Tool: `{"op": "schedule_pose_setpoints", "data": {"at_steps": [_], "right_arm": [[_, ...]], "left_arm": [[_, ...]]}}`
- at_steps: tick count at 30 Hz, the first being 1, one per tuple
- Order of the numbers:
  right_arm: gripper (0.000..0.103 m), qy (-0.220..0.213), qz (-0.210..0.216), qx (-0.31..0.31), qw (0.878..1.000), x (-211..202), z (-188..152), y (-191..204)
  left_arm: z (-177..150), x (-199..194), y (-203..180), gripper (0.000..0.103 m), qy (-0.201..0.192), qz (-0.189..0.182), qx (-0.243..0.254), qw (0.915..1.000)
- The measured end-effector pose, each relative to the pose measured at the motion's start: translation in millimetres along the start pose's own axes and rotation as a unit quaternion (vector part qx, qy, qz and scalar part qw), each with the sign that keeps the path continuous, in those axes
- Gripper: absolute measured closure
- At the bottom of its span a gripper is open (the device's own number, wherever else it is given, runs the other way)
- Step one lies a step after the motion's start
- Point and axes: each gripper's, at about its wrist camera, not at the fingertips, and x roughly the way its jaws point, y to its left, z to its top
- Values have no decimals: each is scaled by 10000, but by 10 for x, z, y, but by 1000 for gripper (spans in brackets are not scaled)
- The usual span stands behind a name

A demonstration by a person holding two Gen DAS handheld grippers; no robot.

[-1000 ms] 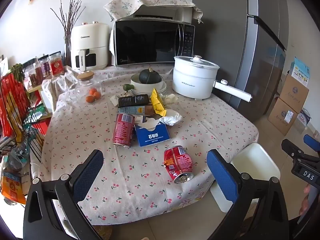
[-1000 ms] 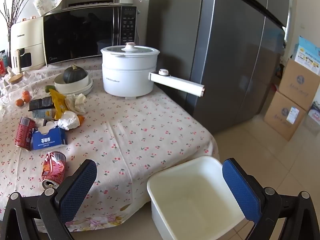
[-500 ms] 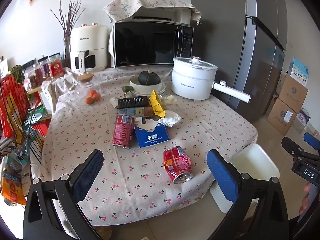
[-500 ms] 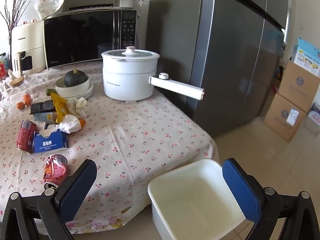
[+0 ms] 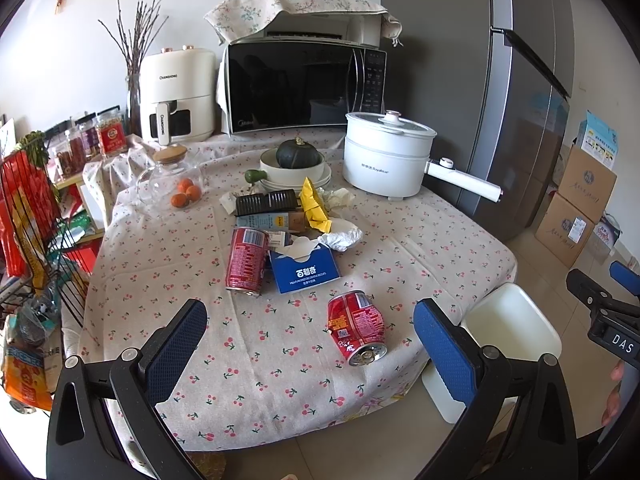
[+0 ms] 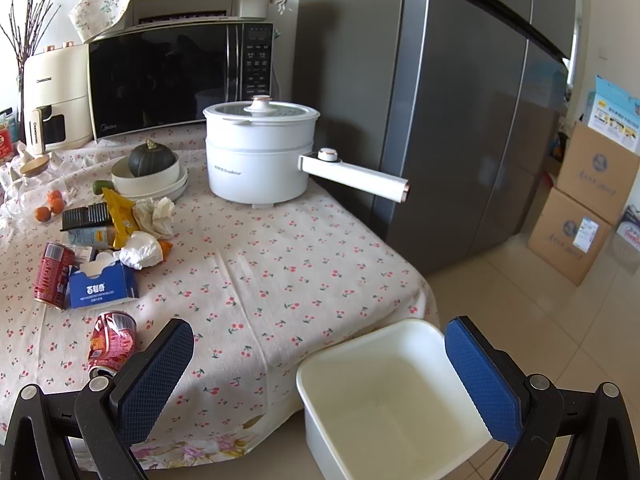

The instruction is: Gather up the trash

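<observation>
Trash lies on the cherry-print tablecloth: a crushed red can (image 5: 357,331) near the front edge, also in the right wrist view (image 6: 112,342); a second red can (image 5: 247,260) lying on its side; a blue tissue box (image 5: 305,271); crumpled white paper (image 5: 343,237); a yellow wrapper (image 5: 313,210). An empty white bin (image 6: 394,392) stands on the floor at the table's right corner, also in the left wrist view (image 5: 507,326). My left gripper (image 5: 310,344) is open and empty above the front edge, short of the crushed can. My right gripper (image 6: 320,368) is open and empty above the bin.
A white electric pot (image 5: 386,158) with a long handle, a bowl with a dark squash (image 5: 298,162), a glass jar with oranges (image 5: 170,178), a microwave (image 5: 304,84) and an air fryer (image 5: 176,96) stand at the back. A grey fridge (image 6: 460,112) and cardboard boxes (image 6: 584,216) stand at right. A rack (image 5: 32,216) stands at left.
Both grippers have drawn back and up slightly, so the table looks a little farther off. Nothing on the table has moved. Both grippers stay open.
</observation>
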Motion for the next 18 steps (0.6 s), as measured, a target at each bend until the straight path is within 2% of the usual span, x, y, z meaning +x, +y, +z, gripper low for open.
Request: {"op": "schedule_pose_setpoints", "data": {"at_steps": [18], "right_arm": [[0,2,34,-110,9999,15,-19,85]], "left_arm": [[-30,57,97,0,106,23,-29,9999]]}}
